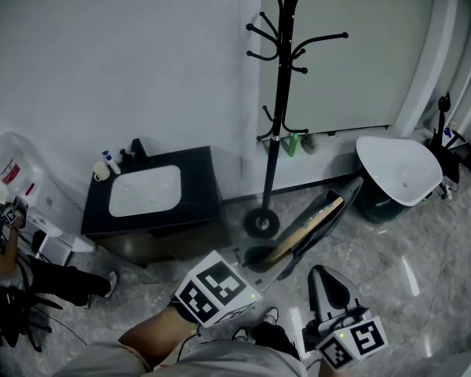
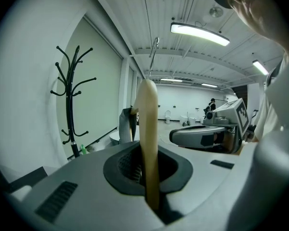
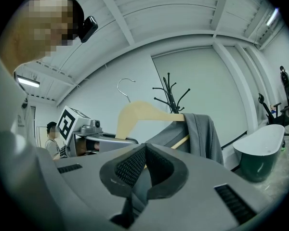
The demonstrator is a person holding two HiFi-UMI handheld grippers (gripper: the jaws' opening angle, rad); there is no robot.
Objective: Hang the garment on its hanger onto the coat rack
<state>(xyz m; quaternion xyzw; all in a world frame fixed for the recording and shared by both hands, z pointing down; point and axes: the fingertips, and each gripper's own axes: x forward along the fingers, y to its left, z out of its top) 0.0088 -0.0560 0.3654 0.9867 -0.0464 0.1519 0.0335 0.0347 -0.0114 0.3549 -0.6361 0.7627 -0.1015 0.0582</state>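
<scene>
Two grippers share the load. The left gripper (image 2: 146, 174) has its jaws pinched tight on the wooden hanger (image 2: 148, 121), which stands edge-on between them with its hook pointing up. The right gripper (image 3: 142, 171) has its jaws nipped together on a fold of the grey garment (image 3: 203, 134), which drapes over the hanger's far arm. Both are held low and near the person, well apart from the rack (image 1: 281, 93) by the far wall, between a sink (image 1: 145, 189) on the left and a tub (image 1: 400, 171) on the right.
</scene>
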